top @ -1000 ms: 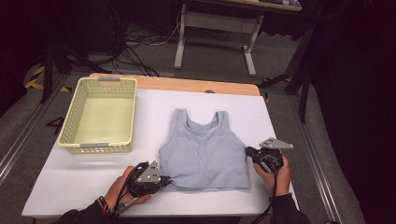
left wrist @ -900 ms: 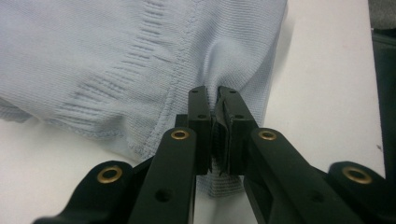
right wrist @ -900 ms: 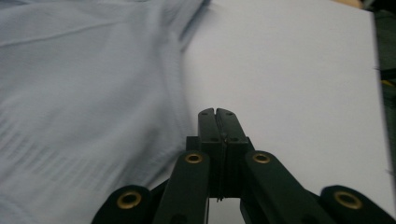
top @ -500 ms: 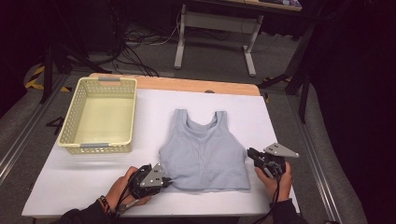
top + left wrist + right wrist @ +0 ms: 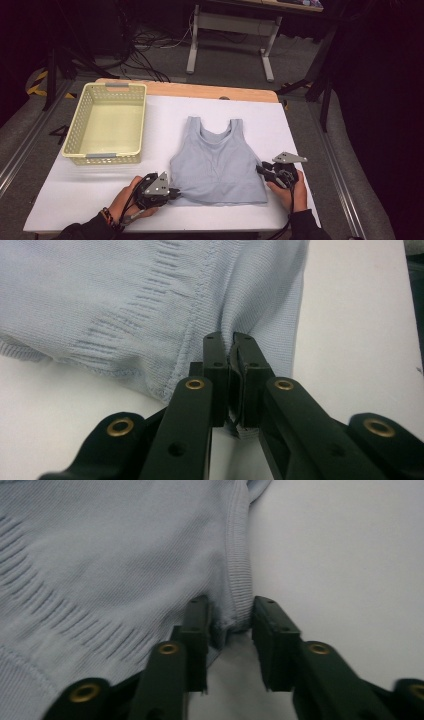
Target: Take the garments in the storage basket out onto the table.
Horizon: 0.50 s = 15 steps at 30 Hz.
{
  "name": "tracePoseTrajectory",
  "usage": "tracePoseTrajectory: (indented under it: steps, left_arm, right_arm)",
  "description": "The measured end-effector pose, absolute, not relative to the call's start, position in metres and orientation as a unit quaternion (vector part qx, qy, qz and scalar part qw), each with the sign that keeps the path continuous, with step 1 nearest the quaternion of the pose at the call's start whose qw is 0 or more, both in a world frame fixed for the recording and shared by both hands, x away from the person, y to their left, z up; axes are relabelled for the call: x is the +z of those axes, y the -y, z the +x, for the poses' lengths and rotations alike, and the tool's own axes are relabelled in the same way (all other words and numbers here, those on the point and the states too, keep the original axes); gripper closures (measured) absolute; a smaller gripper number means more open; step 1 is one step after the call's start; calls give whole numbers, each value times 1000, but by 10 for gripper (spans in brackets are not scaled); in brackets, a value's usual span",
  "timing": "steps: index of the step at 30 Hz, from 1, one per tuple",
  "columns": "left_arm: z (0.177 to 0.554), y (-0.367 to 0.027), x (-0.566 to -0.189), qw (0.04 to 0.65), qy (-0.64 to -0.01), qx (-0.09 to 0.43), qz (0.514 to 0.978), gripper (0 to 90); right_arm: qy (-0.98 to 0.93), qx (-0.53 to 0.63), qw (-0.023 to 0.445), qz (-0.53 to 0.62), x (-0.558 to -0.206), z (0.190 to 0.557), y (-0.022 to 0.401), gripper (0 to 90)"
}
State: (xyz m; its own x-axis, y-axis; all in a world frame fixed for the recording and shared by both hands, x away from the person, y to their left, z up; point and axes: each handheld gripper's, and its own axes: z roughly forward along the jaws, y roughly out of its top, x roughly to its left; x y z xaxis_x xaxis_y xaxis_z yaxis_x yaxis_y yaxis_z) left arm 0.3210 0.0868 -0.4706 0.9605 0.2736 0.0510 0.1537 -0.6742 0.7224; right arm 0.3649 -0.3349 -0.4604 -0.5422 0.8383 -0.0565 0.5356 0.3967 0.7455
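Grey tank top (image 5: 216, 162) lay flat near the table's (image 5: 75, 195) front edge.
Left gripper (image 5: 231, 371) pinched its hem corner tight; right gripper (image 5: 227, 625) stood part open around the side edge.

You've got nothing readable here: no text, label, brand, number or sign on anything across your three views
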Motion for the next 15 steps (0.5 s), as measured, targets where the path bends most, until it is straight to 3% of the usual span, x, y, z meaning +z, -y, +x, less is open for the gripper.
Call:
tracePoseTrajectory:
  steps: [3, 15]
  left_arm:
    - [319, -86, -470, 387, -117, 85, 911, 863]
    - [321, -79, -471, 384, -134, 122, 906, 861]
  right_arm:
    - [-801, 350, 222, 432, -461, 362, 336, 847]
    - [-790, 339, 286, 422, -450, 368, 331, 860]
